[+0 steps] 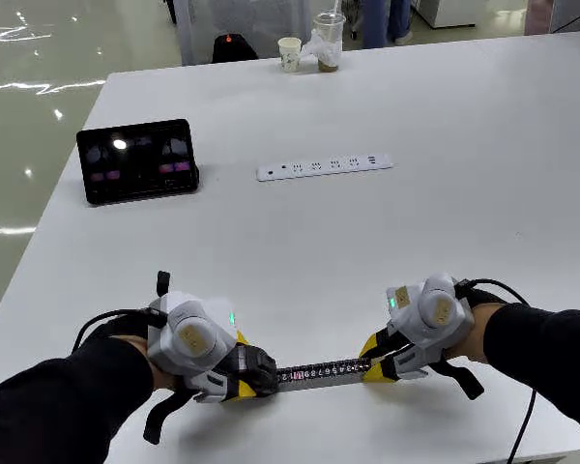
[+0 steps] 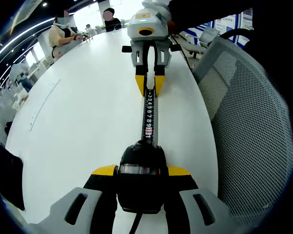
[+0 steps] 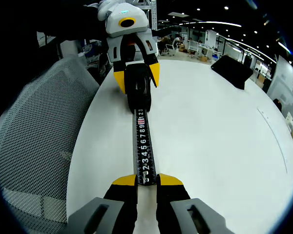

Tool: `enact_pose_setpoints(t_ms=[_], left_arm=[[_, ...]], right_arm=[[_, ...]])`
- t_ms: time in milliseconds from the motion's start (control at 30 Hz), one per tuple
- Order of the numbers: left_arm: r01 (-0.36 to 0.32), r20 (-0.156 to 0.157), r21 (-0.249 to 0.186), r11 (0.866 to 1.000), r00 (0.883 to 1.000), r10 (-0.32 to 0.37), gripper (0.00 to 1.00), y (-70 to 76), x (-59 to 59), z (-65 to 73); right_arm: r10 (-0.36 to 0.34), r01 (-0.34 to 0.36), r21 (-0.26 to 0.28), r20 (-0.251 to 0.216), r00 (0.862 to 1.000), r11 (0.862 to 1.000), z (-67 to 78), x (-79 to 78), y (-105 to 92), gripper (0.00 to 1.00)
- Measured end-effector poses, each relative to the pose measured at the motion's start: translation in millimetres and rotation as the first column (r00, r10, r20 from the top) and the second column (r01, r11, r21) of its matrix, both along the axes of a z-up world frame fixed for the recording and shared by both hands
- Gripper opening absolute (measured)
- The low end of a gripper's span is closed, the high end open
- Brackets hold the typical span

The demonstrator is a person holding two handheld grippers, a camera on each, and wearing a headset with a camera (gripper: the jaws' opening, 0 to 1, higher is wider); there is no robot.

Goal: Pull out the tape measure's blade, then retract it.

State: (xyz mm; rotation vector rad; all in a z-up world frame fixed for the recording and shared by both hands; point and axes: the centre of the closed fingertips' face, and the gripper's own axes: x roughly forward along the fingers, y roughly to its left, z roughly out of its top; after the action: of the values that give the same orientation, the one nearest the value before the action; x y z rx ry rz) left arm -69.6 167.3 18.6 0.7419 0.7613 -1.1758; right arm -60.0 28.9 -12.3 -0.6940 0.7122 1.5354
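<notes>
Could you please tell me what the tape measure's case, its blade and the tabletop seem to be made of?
The case looks like black moulded plastic or rubber, with a glossy strip. The blade seems thin coated metal: black, with white printed numerals. The tabletop appears smooth white laminate, faintly reflective; painted board is possible.

A white desk (image 1: 445, 116) is seen. A dark tablet (image 1: 137, 160) is placed near its left edge, a white power strip (image 1: 324, 166) is laid near the middle, and a paper cup (image 1: 289, 53) and a clear plastic cup (image 1: 329, 39) are set at the far edge.
</notes>
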Motion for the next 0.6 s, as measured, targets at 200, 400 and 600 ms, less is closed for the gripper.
enact_pose_setpoints(t_ms=[200,400,600], left_arm=[[0.0,0.002,-0.002,1.0,1.0,0.0,0.3,-0.2,0.3,-0.2],[0.002,0.003,0.0,1.0,1.0,-0.002,0.3,-0.1,0.1,-0.2],[0.002,0.003,-0.005,1.0,1.0,-0.002,0.3,0.5,-0.4,-0.1]], right_arm=[[-0.005,0.005,0.001,-0.001,1.0,1.0,-0.1,2.0,-4.5,0.11],[-0.016,0.016,-0.001,-0.001,1.0,1.0,-1.1,3.0,-9.1,0.11],[-0.016,0.016,0.003,0.002,1.0,1.0,-1.2,2.5,-10.8,0.11]])
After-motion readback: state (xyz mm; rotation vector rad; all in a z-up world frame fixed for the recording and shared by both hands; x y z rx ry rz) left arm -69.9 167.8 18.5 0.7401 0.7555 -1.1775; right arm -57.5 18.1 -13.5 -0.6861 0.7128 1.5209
